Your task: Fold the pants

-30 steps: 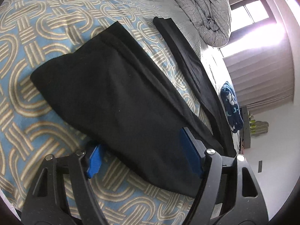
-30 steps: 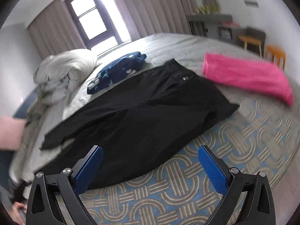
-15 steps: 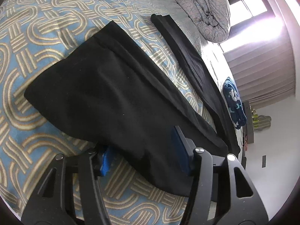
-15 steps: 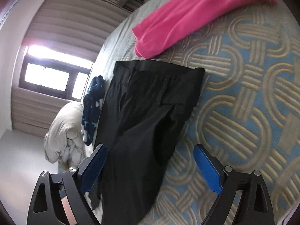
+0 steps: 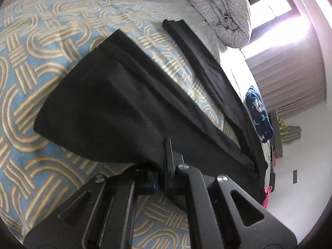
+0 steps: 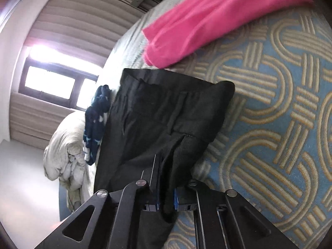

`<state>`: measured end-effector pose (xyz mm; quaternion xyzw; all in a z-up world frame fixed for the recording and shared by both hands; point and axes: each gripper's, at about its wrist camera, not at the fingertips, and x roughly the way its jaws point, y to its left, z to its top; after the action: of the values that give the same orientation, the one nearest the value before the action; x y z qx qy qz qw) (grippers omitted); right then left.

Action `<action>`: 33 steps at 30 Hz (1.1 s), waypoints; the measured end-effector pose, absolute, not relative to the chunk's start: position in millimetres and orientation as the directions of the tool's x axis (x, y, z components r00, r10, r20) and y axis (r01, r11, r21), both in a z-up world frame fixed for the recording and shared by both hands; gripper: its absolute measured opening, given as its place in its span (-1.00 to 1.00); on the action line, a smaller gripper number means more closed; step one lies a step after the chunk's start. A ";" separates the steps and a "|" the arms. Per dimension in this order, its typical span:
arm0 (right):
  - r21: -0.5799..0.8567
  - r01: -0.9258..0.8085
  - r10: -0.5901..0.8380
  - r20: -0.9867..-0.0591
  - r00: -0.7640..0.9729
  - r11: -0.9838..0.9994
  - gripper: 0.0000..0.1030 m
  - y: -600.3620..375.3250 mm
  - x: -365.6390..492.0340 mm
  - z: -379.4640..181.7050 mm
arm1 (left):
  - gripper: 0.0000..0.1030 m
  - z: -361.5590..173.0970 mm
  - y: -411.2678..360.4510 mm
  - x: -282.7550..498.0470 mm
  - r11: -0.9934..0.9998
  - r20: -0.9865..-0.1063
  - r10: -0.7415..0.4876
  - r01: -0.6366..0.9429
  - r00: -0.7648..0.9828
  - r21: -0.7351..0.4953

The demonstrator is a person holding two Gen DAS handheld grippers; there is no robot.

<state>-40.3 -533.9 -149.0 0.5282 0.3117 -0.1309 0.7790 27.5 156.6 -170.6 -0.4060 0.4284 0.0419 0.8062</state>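
The pants (image 5: 116, 112), one black pair, are lying spread across the patterned bedspread (image 5: 31, 66), two legs stretching toward the window and the waistband (image 6: 176, 87) sitting just below the one pink garment (image 6: 207, 20). You are also looking at one navy patterned garment (image 6: 95, 122) beside the pants and one bunched grey duvet (image 5: 217, 6) further up the bed. Your left tongs (image 5: 160, 178) are pinching a fold of one leg near its hem, and your right tongs (image 6: 166, 199) are clamping a ridge of cloth below the waistband. Both have just been closing from wide open, cloth between the fingers, and your right view is now rolled sideways and closer to the fabric than a second ago.
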 end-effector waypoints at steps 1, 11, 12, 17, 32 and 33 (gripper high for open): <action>0.742 0.529 0.127 -0.621 0.773 0.411 -0.86 -533.5 -38.4 -147.0 | -0.91 -167.6 156.6 28.2 0.669 -0.720 -0.282 -0.408 0.634 -0.622; 0.775 0.477 0.149 -0.575 0.804 0.415 -0.86 -533.2 -28.6 -128.2 | -0.91 -120.3 152.5 57.5 0.706 -0.665 -0.296 -0.311 0.686 -0.636; 0.781 0.470 0.153 -0.568 0.809 0.411 -0.86 -533.9 -27.1 -125.7 | -0.91 -113.9 150.6 65.8 0.716 -0.660 -0.294 -0.298 0.691 -0.631; 0.818 0.413 0.177 -0.512 0.841 0.401 -0.86 -536.1 -9.2 -101.7 | -0.91 -89.9 150.4 106.0 0.716 -0.633 -0.312 -0.263 0.708 -0.646; 0.874 0.374 0.250 -0.454 0.855 0.309 -0.82 -544.3 127.6 -51.2 | -0.91 -61.2 156.7 263.1 0.733 -0.656 -0.309 -0.267 0.689 -0.626; 0.869 0.395 0.247 -0.471 0.847 0.299 -0.81 -546.4 144.3 -53.6 | -0.91 -64.6 157.5 270.9 0.736 -0.666 -0.306 -0.274 0.681 -0.619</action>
<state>144.3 -546.4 -53.6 0.5901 0.2723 -0.0487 0.7585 270.9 157.5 -64.6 -0.3631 0.3995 -0.0094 0.8417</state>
